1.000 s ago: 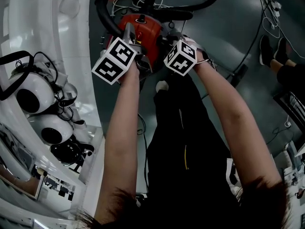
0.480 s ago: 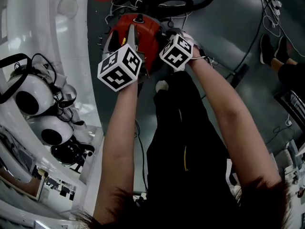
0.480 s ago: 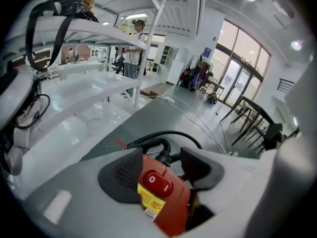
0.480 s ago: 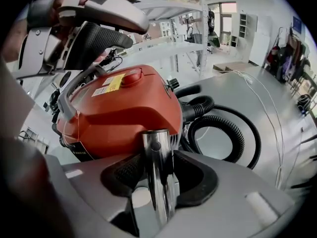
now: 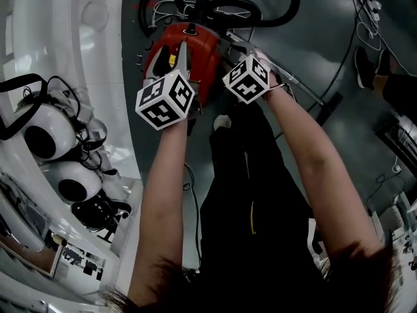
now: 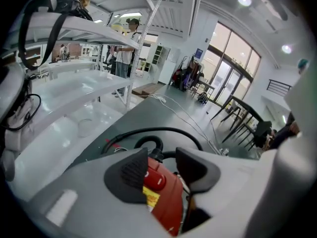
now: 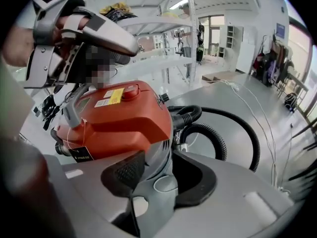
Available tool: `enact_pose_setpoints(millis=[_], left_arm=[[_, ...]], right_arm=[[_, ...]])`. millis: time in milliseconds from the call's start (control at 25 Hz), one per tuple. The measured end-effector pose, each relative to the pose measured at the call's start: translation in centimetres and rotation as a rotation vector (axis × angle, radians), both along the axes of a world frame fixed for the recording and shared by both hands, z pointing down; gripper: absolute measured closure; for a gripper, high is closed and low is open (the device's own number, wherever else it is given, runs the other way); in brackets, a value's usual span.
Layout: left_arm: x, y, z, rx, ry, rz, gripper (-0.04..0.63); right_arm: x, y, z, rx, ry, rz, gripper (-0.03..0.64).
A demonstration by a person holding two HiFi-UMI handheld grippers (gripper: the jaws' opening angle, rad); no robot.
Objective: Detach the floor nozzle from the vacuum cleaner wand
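Meanwhile my left tool point(image 6: 161, 170) has just narrowed without gripping the red vacuum point(image 7: 119, 118), and my right tool point(image 7: 158, 170) has just widened around its grey base point(image 7: 161, 202), so the wand point(image 5: 280, 70) and what looks like its nozzle point(image 5: 328, 104), on the floor to my right, remain untouched.

- vacuum canister point(image 5: 199, 57) sits on the floor point(image 5: 313, 31), dead ahead, just right of the shelving point(image 5: 65, 51)
- hose point(image 5: 225, 5) is looped on the floor behind the canister, joined to its far end
- wand point(image 5: 296, 82) runs from the canister's right side out to the right
- two helmet-like units point(image 5: 45, 132) on the shelving at left; the nearer unit point(image 5: 75, 181) is just beside the farther one
- cables point(image 5: 371, 25) trail over the floor far right, with a bystander's shoes point(image 5: 363, 62) near them
- left gripper view: a person point(image 6: 126, 43) stands behind the shelving, chairs point(image 6: 247, 123) far back right
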State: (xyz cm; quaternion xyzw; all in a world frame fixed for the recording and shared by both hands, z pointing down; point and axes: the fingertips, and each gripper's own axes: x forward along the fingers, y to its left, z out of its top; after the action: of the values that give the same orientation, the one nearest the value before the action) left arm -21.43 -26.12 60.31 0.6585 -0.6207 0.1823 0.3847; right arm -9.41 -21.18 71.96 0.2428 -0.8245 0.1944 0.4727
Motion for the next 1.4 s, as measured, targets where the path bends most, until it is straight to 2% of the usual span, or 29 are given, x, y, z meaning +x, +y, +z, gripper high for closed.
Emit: enact_pose_setpoints(millis=[40,120,160,240,400,560,880,1120,1400], left_arm=[[0.1,0.2,-0.1,0.001,0.009,0.006,0.431],[0.5,0.8,-0.2,0.004,0.031,0.024,0.513],[0.8,1.1,-0.4,0.008,0.041,0.037,0.548],[1.5,1.8,-0.8,0.013,0.056,0.069,0.583],[3.4,3.0,-2.2,0.015,0.094,0.136,0.584],[5.2,4.2,-5.3,0.047,0.124,0.205,0.584],[7.9,7.8,-13.6,0.136,0.106,0.343,0.584],[8.5,12.5,-20.2,0.180,0.094,0.397,0.584],[9.3,15.8,-25.6,0.197,0.112,0.409,0.584]], right_arm=[[0.0,0.0,-0.7,0.030,-0.010,0.008,0.469],[0.1,-0.2,-2.3,0.092,-0.046,0.051,0.605],[0.2,-0.2,-3.1,0.108,-0.070,0.077,0.618],[0.3,0.0,-4.5,0.111,-0.120,0.133,0.618],[1.5,0.5,-7.4,0.105,-0.176,0.257,0.618],[2.7,1.1,-11.7,0.145,-0.213,0.344,0.620],[4.0,4.0,-22.8,0.252,-0.295,0.477,0.620],[3.2,8.9,-30.9,0.296,-0.339,0.513,0.620],[3.9,12.7,-37.5,0.303,-0.370,0.603,0.620]])
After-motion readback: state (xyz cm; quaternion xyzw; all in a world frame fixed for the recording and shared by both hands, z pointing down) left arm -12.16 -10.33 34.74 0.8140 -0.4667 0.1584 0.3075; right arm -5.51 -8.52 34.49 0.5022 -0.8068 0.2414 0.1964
